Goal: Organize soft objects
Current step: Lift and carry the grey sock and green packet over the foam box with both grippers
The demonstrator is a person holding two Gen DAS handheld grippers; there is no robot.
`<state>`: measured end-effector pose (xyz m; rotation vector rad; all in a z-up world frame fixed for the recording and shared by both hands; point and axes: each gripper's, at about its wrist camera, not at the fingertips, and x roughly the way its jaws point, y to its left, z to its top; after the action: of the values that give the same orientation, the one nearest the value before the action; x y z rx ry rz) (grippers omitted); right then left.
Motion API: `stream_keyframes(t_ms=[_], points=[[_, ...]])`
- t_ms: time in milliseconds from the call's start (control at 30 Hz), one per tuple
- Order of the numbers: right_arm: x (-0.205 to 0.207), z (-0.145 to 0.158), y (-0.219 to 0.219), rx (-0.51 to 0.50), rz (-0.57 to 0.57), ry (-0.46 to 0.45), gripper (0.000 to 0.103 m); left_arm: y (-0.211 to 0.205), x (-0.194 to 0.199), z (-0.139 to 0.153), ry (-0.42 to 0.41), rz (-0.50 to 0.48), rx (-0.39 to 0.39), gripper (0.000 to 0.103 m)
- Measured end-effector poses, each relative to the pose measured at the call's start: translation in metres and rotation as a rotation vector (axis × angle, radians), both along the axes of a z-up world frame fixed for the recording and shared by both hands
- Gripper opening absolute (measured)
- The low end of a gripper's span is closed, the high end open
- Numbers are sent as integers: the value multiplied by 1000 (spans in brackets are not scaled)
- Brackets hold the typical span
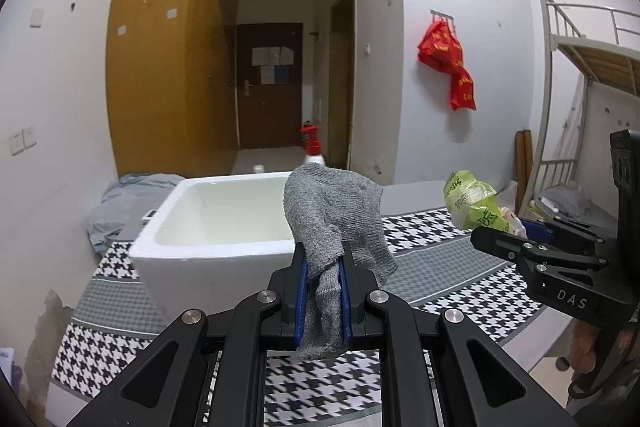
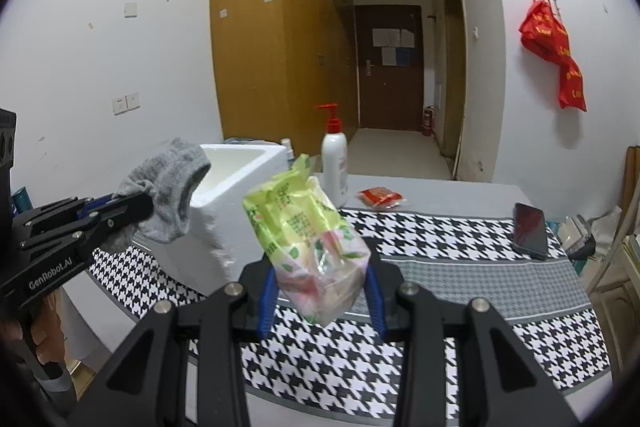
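Left wrist view: left gripper (image 1: 323, 267) is clamped tight on a grey sock (image 1: 336, 215), lifted just before the white foam box (image 1: 208, 247), likely for dropping in.
Box contents: visible interior looks bare.
Right wrist view: right gripper (image 2: 320, 291) is part-closed around a green tissue pack (image 2: 304, 231), raised over the houndstooth cloth (image 2: 460, 247).

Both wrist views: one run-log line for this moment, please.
left gripper: shut on sock | right gripper: shut on tissue pack | foam box: open, near
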<state>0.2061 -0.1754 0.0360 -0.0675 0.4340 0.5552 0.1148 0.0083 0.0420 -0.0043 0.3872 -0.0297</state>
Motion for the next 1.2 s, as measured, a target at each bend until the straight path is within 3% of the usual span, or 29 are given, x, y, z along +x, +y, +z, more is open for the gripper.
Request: stream_keyframes(t_ms=[433, 1200], points=[[-11, 10, 36, -1, 65, -46, 42, 34, -19, 2, -22, 67, -26, 14], [-7, 11, 83, -23, 119, -38, 42, 82, -24, 1, -22, 159, -50, 14]])
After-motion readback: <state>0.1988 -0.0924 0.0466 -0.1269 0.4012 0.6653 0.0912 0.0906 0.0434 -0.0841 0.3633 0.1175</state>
